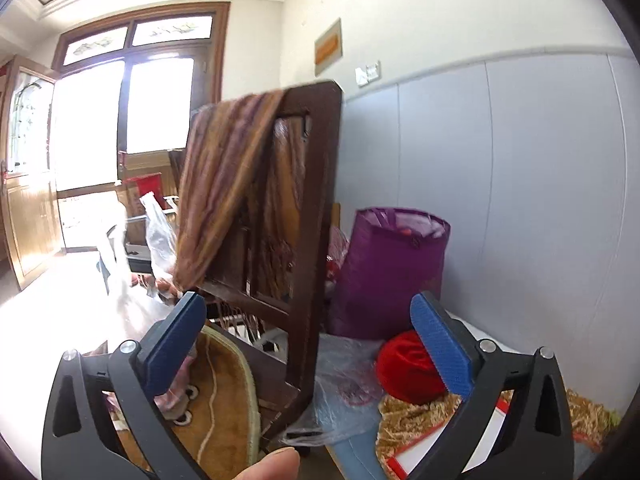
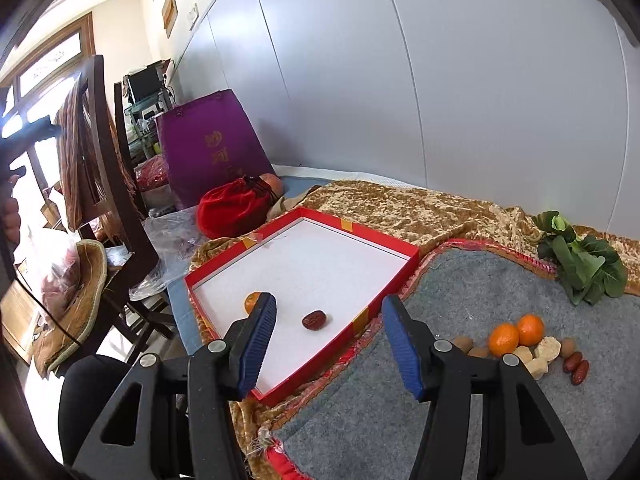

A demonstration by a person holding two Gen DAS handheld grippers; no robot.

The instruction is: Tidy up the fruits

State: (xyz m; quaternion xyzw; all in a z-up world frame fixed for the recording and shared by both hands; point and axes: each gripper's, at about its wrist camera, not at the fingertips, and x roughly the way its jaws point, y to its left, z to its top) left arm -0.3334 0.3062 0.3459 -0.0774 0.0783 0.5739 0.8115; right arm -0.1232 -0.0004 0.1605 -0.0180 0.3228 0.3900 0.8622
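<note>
Fruit lies in two places on the cloth-covered surface: a small orange mandarin [image 2: 253,301] and a wrinkled dark red date [image 2: 315,320] rest apart on the white floor of the shallow red-rimmed cardboard tray [image 2: 400,249], while two more orange mandarins [image 2: 516,334] sit touching each other on the grey felt mat [image 2: 460,420] to the tray's right, with brown nuts [image 2: 464,344], pale lumpy pieces [image 2: 540,354] and two more dark red dates [image 2: 576,366] just beside them. The right gripper [image 2: 328,344] hangs over the tray's near corner, its blue-padded jaws partly spread and holding nothing; the date shows between them, clear of both pads. A bunch of dark green leafy vegetable [image 2: 580,260] lies at the mat's far edge. The left gripper [image 1: 310,344] points nearly level at a dark wooden chair [image 1: 316,208] draped with a striped brown cloth [image 1: 224,184], jaws spread wide and empty. Behind stand a purple fabric bag [image 1: 388,276] and a red drawstring pouch [image 1: 408,368].
</note>
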